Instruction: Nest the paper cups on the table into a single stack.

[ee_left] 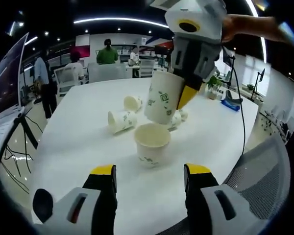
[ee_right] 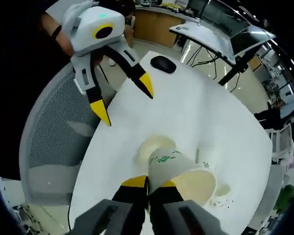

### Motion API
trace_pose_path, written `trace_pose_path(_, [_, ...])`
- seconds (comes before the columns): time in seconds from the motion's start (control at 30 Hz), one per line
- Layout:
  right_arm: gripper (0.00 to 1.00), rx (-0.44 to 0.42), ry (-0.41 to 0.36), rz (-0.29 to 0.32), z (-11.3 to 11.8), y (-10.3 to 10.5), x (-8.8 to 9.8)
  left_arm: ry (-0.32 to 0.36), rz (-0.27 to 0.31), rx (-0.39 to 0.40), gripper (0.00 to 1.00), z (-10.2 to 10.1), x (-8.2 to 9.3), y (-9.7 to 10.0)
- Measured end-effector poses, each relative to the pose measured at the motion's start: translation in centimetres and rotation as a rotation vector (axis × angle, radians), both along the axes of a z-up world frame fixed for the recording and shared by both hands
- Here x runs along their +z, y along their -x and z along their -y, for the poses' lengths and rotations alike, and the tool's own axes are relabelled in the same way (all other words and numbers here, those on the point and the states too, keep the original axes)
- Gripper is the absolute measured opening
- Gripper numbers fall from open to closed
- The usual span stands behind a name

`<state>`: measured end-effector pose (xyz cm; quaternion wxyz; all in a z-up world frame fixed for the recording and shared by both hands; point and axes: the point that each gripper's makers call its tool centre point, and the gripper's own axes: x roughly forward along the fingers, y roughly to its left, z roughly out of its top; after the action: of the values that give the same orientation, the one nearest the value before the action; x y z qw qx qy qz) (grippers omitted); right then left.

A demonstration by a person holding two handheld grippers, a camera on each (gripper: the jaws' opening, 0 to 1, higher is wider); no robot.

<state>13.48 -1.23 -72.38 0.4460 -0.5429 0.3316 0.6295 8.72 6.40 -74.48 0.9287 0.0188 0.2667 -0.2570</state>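
Note:
One white paper cup with green print (ee_left: 152, 143) stands upright on the round white table (ee_left: 78, 147), just ahead of my left gripper (ee_left: 150, 171), whose jaws are open and hold nothing. My right gripper (ee_left: 183, 93) comes in from the upper right, shut on a second cup (ee_left: 162, 98) that hangs tilted right above the standing one. Three more cups lie on their sides behind: (ee_left: 121, 121), (ee_left: 133, 103), (ee_left: 179, 117). In the right gripper view, my right gripper (ee_right: 151, 184) pinches the held cup's wall (ee_right: 179, 171) over the standing cup (ee_right: 157, 147), and the left gripper (ee_right: 124, 98) faces it, open.
A grey mesh chair (ee_left: 264, 181) (ee_right: 54, 142) stands at the table's near edge. A black mouse (ee_right: 162, 63) lies on the table beyond the left gripper. Desks, chairs and people (ee_left: 107, 51) fill the room behind; a dark stand (ee_left: 24, 127) is at the left.

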Motion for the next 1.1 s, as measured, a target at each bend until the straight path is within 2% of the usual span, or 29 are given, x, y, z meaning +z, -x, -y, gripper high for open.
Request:
trace_pose_path(0.2, [0.0,0.053,0.056,0.006,-0.5,0.3,-0.7,-0.004,-0.003,-0.007,0.55,0.1,-0.2,0.0])
trace_pose_path(0.87, [0.0,0.085,0.098,-0.047,-2.1,0.8,-2.8,0.001,-0.001,0.023,0.54,-0.5,0.4,-0.2])
trace_pose_path(1.1, [0.0,0.082,0.1,-0.047,-2.3,0.9,-2.8,0.004,-0.001,0.026,0.54,-0.4,0.6,-0.3])
